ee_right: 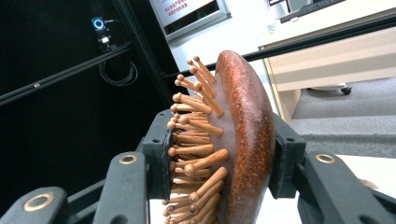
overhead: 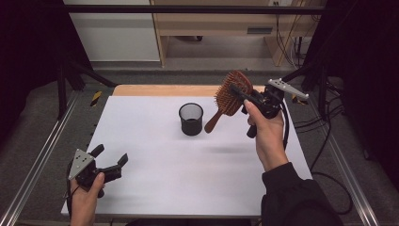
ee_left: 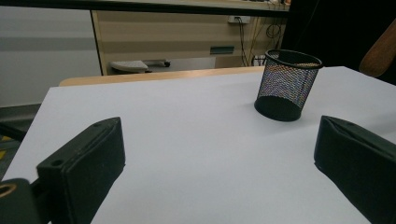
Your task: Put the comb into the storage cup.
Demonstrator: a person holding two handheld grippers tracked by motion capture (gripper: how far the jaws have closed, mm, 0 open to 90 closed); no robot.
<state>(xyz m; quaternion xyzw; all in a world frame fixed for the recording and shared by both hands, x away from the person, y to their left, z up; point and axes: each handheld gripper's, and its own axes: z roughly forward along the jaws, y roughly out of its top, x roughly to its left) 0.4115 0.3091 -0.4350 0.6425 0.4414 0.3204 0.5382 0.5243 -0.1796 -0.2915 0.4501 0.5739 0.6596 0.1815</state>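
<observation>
High view: the right hand-held gripper (overhead: 244, 98) clamps the hairbrush (overhead: 231, 96) by its head, lifted, handle hanging just beside the mesh cup (overhead: 191, 118); insertion remains. The left hand-held gripper (overhead: 113, 158) rests wide open, empty.

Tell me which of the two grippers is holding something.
The right gripper, raised beside the mesh cup, clamps the wooden hairbrush by its head. The left gripper is open and holds nothing.
</observation>
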